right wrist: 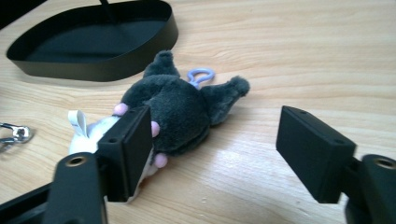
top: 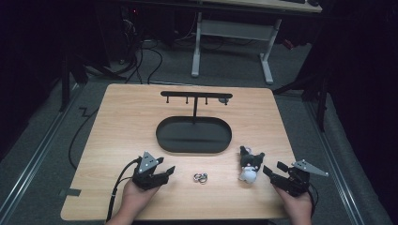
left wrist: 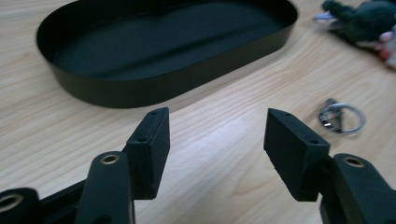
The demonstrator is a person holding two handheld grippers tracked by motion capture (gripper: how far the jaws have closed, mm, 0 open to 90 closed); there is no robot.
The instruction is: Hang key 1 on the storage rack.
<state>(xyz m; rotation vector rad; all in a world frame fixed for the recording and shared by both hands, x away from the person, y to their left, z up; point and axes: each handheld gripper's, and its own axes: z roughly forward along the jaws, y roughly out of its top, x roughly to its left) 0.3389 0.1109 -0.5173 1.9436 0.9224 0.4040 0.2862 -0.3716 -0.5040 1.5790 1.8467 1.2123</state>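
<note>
A small black-and-white plush toy (top: pixel 250 164) with a lilac loop (right wrist: pixel 201 74) lies on the wooden table at the front right. My right gripper (top: pixel 273 168) stands open just right of it. In the right gripper view (right wrist: pixel 215 121) the plush (right wrist: pixel 182 112) lies against the left jaw's tip, with no grip on it. A metal key ring (top: pixel 201 177) lies at the front middle. My left gripper (top: pixel 166 168) is open to the left of it, low over bare wood (left wrist: pixel 217 121), and the ring (left wrist: pixel 341 116) sits off to the right of its jaws.
A black oval tray (top: pixel 206 138) sits mid-table, and a thin black post rises from it to a hook bar (top: pixel 196 95). Its wall (left wrist: pixel 154 88) is just ahead of the left jaws. Beyond the table's far edge stands a white desk frame (top: pixel 234 33) with cables on the floor.
</note>
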